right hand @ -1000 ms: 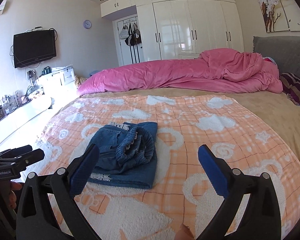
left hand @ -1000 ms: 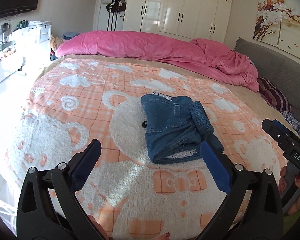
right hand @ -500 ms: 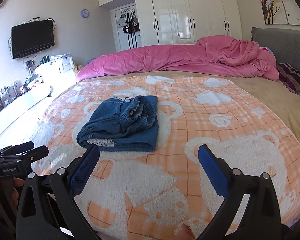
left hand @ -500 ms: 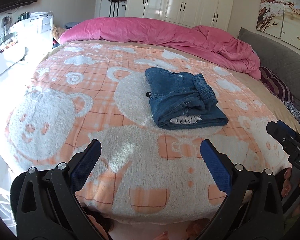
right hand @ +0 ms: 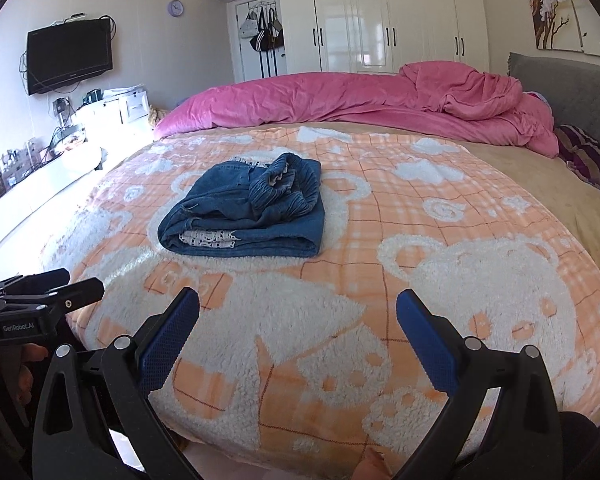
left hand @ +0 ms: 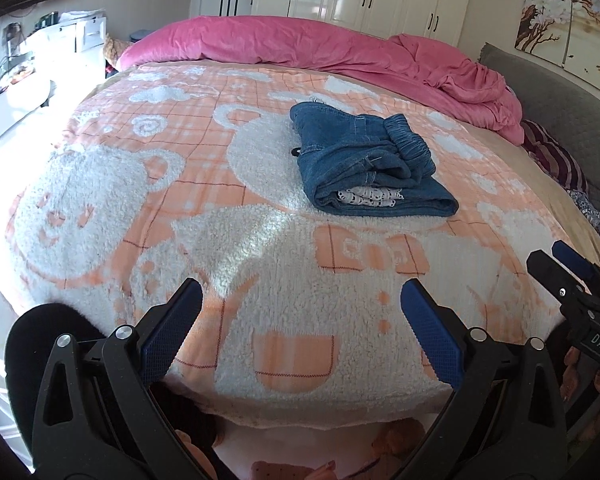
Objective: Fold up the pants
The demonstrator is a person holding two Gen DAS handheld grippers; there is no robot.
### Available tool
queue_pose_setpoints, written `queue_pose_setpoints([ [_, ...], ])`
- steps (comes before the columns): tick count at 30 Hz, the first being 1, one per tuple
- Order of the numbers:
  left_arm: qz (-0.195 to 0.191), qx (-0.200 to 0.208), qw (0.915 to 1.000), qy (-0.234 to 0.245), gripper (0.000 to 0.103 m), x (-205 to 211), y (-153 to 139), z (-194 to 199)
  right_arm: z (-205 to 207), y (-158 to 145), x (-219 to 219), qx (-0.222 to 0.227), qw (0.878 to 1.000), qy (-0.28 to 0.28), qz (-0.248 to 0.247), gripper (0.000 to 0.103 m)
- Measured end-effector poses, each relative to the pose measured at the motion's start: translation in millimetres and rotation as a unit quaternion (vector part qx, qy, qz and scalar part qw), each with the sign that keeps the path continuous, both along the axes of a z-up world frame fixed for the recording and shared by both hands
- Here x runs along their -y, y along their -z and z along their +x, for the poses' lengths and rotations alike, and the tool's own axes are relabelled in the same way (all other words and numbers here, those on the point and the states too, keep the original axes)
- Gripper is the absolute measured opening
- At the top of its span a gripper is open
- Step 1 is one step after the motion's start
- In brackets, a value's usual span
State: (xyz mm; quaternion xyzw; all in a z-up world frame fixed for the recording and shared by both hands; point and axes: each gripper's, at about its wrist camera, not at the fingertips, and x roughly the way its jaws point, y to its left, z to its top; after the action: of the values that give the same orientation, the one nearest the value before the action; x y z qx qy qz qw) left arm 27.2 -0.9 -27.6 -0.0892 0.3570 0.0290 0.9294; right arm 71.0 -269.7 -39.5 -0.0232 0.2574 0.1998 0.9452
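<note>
A pair of blue denim pants (left hand: 364,164) lies folded in a compact bundle on the orange and white bear blanket (left hand: 220,208), with white patterned lining showing at its near edge. It also shows in the right wrist view (right hand: 248,212). My left gripper (left hand: 300,312) is open and empty, held back over the near edge of the bed, well short of the pants. My right gripper (right hand: 298,320) is open and empty, also back at the near edge. Each gripper shows at the side of the other's view.
A rumpled pink duvet (left hand: 340,48) lies across the far side of the bed. A grey headboard (right hand: 572,80) and striped pillow (right hand: 592,160) are at the right. White wardrobes (right hand: 380,20) stand behind; a TV (right hand: 70,56) and cluttered counter are at the left.
Both grippers have drawn back from the folded pants toward the near edge of the bed. The pants have stayed in place. Both grippers stay open.
</note>
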Motion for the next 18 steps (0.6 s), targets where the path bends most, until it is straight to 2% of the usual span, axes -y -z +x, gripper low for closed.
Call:
queue_pose_setpoints([
  [18,0.005,-0.008,0.9999,0.008,0.094,7.4,11.3,7.1,11.4,18.8,-5.6,-0.017,1.0,-0.007,-0.01,0.098],
])
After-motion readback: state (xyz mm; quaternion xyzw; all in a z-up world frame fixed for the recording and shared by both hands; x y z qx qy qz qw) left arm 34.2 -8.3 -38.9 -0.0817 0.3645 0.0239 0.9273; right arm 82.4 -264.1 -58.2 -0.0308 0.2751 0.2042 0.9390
